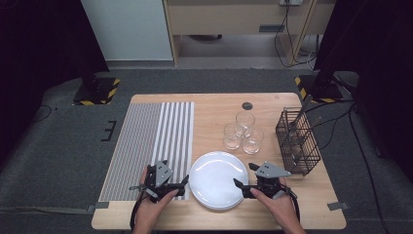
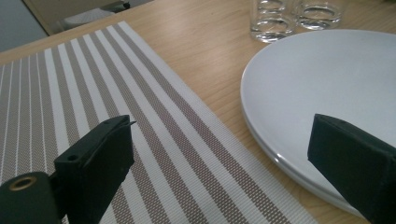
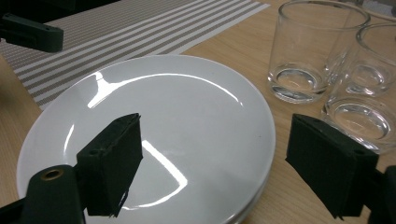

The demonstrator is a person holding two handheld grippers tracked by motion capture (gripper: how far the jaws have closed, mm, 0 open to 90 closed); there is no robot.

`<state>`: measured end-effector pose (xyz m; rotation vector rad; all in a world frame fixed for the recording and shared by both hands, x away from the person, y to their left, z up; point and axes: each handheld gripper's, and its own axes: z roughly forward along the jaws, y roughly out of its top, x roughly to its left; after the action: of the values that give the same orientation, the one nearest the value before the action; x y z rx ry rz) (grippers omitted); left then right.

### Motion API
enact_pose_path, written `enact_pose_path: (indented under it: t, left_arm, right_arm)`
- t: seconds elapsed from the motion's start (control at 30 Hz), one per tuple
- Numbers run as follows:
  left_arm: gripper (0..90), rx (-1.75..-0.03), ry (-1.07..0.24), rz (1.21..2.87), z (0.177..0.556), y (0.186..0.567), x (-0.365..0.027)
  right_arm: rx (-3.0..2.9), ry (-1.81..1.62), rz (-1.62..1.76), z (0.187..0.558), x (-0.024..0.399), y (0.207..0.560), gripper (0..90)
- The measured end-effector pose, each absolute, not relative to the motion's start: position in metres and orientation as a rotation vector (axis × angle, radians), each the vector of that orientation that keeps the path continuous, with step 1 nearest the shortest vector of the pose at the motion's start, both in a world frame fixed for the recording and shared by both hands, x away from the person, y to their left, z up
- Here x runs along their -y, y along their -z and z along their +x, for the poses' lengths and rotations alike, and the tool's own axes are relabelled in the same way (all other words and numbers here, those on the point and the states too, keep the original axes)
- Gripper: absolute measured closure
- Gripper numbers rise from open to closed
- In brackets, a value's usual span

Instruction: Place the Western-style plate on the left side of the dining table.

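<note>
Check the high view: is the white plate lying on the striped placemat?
No, the white plate lies on bare wood beside the striped placemat, just past its right edge.

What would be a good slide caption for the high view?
Two open hand-held grippers, left gripper and right gripper, flank a white plate beside a striped mat.

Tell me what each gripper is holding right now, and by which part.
Nothing is held. The left gripper and the right gripper both stand open on either side of the white plate, with nothing between their jaws.
</note>
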<state>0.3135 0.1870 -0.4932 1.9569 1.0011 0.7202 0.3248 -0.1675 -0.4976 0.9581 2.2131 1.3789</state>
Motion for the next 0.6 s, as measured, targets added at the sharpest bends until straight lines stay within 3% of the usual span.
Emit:
enact_pose_path:
  t: [0.6]
  left_arm:
    - [8.0,-1.04,-0.791,2.041,0.312,0.502,-0.198]
  right_arm:
    - [-2.261,-1.347,0.894,0.321,0.171,0.509,20.2]
